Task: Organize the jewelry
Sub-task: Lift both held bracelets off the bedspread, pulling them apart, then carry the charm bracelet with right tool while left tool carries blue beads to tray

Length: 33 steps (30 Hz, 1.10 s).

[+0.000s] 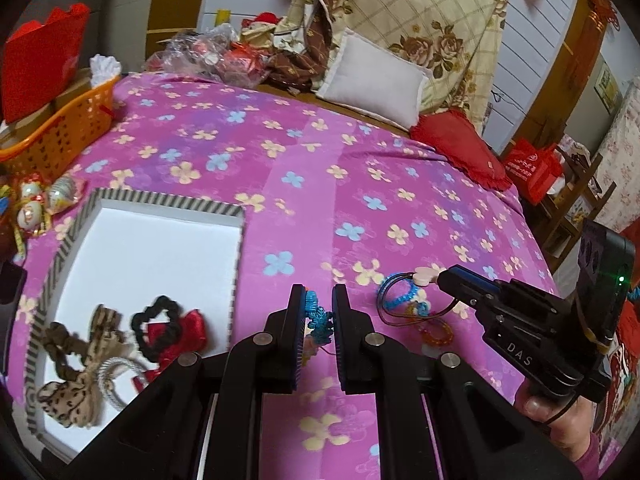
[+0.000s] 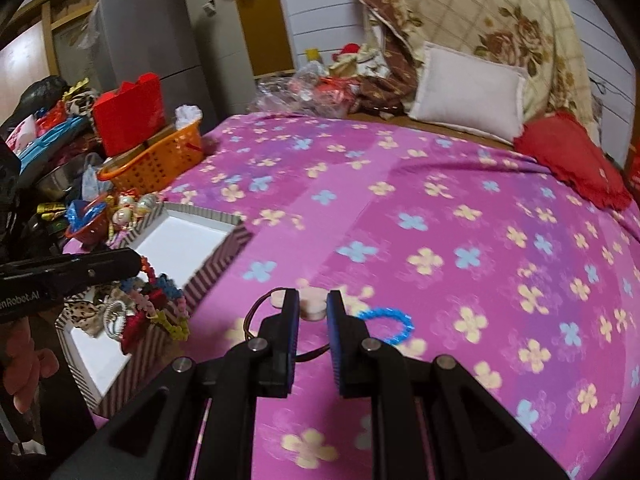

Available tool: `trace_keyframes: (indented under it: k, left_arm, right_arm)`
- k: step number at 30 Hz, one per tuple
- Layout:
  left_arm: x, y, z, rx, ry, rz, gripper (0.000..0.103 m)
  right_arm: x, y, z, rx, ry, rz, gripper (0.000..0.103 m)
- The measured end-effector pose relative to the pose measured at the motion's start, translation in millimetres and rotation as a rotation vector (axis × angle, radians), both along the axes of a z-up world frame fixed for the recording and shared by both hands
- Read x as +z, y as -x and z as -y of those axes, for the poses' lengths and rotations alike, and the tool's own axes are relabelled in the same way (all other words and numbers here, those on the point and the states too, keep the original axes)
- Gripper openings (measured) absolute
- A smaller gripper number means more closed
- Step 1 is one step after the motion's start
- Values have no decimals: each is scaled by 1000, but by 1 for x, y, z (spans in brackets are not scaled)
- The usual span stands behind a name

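Note:
My left gripper [image 1: 319, 308] is shut on a blue beaded strand [image 1: 318, 320]. In the right wrist view the strand [image 2: 162, 300] dangles from that gripper [image 2: 140, 265] over the striped box [image 2: 224, 248]. The box [image 1: 236, 240] has a white floor and holds a leopard scrunchie [image 1: 68, 384], a black scrunchie [image 1: 154, 328] and a red bow [image 1: 192, 326]. My right gripper [image 2: 313, 305] is shut on a pink pendant [image 2: 312, 307] with a brown cord [image 2: 254, 312], lifted off the bedspread. A blue bracelet [image 2: 386, 324] and an orange bead ring [image 1: 436, 332] lie on the spread.
The purple flowered bedspread [image 1: 360, 184] covers the bed. An orange basket [image 1: 60, 132] and shiny ornaments [image 1: 36, 204] crowd the left edge. A white pillow [image 1: 376, 84] and a red cushion [image 1: 460, 152] lie at the far side. A hand [image 1: 560, 412] grips the right tool.

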<state>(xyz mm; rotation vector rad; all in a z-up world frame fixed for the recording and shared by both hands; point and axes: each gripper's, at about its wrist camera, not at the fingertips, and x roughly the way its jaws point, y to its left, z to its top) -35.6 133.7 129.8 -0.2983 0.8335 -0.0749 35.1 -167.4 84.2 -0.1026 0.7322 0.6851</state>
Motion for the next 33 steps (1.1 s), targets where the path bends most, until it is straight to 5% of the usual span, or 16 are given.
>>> trace_keyframes:
  k: [12, 33]
  left_arm:
    - [15, 24, -50, 101, -26, 35, 0]
    - [-6, 57, -135, 253, -2, 2, 0]
  right_arm:
    - [16, 15, -73, 114, -22, 19, 14]
    - [11, 46, -175, 266, 21, 6, 14]
